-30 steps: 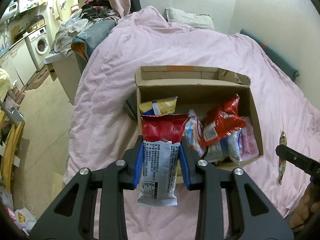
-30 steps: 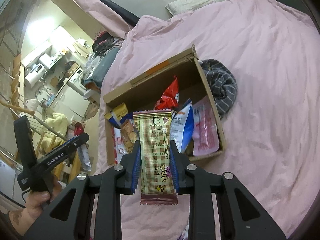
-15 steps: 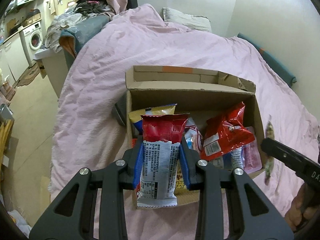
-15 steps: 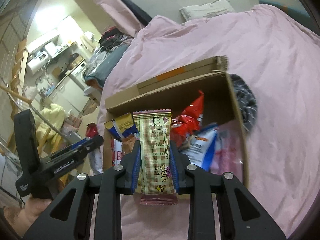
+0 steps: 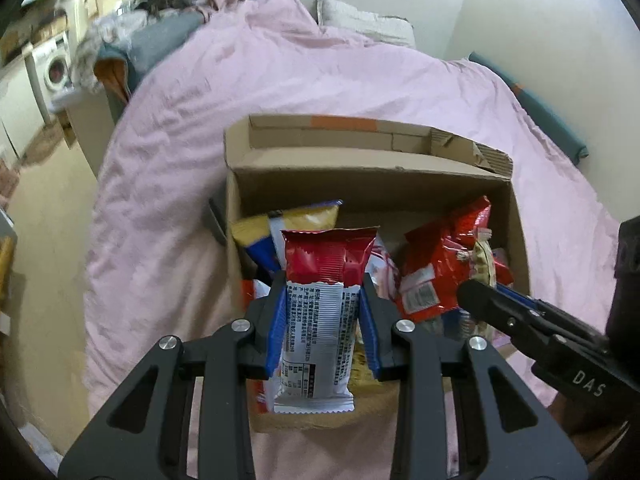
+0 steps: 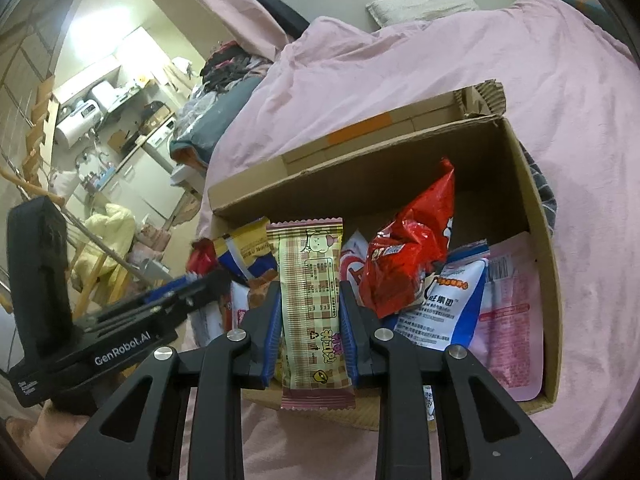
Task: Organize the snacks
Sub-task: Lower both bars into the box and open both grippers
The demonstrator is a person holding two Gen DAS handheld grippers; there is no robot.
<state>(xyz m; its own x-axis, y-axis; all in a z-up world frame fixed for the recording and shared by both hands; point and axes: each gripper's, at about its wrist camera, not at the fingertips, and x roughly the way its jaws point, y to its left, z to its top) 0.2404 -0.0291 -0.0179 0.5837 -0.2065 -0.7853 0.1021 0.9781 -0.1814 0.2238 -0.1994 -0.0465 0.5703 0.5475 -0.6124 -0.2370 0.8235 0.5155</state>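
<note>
The red-white bar (image 5: 320,304), centre of the left view, was clamped in the left gripper (image 5: 323,320) above the box (image 5: 360,176). The checked bar (image 6: 310,304) sat likewise pinched by the right gripper (image 6: 308,320). Both grippers crowded the box's near edge; they risked colliding or snagging the red bag (image 6: 408,248) on release.

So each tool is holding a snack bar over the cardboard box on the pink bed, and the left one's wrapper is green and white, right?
Not quite: the left tool holds a red and white snack bar, as the left wrist view shows. The rest stands: the right tool grips a checked bar over the cardboard box.
</note>
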